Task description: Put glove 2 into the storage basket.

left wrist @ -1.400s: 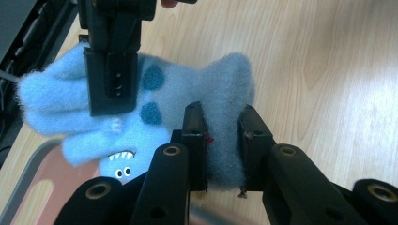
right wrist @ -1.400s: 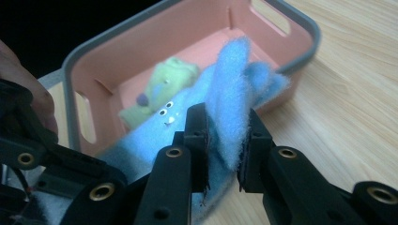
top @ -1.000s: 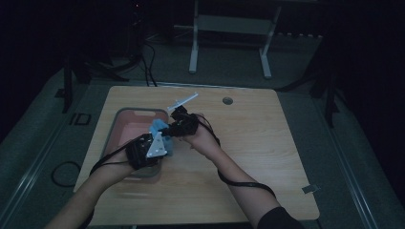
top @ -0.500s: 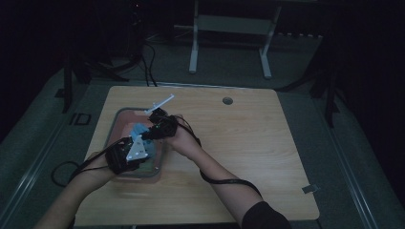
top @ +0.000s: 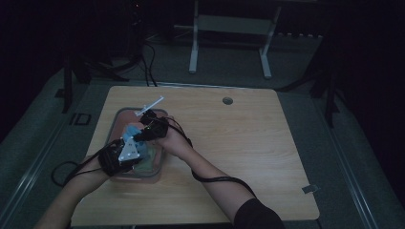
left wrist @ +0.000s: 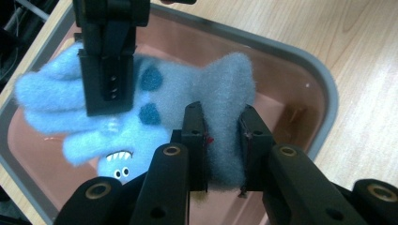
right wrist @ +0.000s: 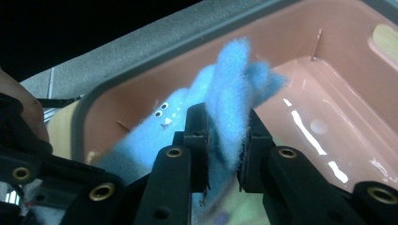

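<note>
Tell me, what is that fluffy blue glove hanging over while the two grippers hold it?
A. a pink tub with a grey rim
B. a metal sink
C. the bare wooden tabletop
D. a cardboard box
A: in the left gripper view the blue glove, pinched by the left gripper and by the right gripper, hangs above the pink tub with its grey rim, which stands on the wooden table.

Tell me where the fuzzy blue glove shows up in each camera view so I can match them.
High view: blue glove left of centre, between both grippers, over the pink tray.
Left gripper view: centre, cuff pinched between the near fingers.
Right gripper view: centre, a fold standing up between the near fingers.
Shared landmark: the pink tray's grey rim.
</note>
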`<state>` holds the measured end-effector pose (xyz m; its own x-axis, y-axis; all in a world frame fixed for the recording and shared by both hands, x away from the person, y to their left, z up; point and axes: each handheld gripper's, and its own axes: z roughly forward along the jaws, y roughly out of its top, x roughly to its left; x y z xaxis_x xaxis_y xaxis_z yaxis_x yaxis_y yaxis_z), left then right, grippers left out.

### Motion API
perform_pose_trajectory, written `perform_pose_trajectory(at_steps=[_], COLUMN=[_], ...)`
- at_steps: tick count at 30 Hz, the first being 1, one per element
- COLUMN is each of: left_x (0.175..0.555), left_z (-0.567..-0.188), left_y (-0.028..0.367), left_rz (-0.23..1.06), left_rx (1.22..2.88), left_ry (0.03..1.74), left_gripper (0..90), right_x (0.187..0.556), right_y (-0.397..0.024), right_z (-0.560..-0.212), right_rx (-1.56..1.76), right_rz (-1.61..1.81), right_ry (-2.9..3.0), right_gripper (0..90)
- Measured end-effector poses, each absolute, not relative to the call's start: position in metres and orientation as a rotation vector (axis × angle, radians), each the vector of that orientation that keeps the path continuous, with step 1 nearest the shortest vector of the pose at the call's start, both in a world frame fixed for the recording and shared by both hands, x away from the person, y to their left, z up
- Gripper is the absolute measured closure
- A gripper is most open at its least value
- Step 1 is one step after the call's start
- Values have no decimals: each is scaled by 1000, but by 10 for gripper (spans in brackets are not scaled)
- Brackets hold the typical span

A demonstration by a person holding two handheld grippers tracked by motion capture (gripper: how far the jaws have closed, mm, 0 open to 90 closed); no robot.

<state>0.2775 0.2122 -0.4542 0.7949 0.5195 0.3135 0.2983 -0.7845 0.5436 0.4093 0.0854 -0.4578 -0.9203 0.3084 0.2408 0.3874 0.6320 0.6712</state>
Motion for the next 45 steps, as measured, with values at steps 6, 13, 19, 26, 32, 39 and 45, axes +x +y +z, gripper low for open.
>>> perform_pose_trajectory(at_steps=[6,13,19,26,32,39,45], left_x=[288,296,302,304,303,297,296], left_z=[-468,-482,-496,-495,-491,-471,-463], left_y=[210,209,210,209,210,211,206], left_rz=[601,571,504,493,470,548,522], left_rx=[2503,2523,2548,2543,2514,2427,2369], left_ry=[624,647,672,690,720,768,828], left_gripper=[768,768,763,741,615,407,145], right_x=[415,421,419,421,424,419,410], right_y=[87,92,94,83,67,45,25], right_z=[-469,-483,-493,-483,-476,-463,-449], right_rx=[-606,-630,-634,-683,-703,-691,-606], right_rz=[-1122,-1084,-1080,-1157,-1160,-1227,-1288], right_ry=[-2773,-2786,-2809,-2828,-2818,-2764,-2717], right_gripper=[770,765,685,552,478,362,218])
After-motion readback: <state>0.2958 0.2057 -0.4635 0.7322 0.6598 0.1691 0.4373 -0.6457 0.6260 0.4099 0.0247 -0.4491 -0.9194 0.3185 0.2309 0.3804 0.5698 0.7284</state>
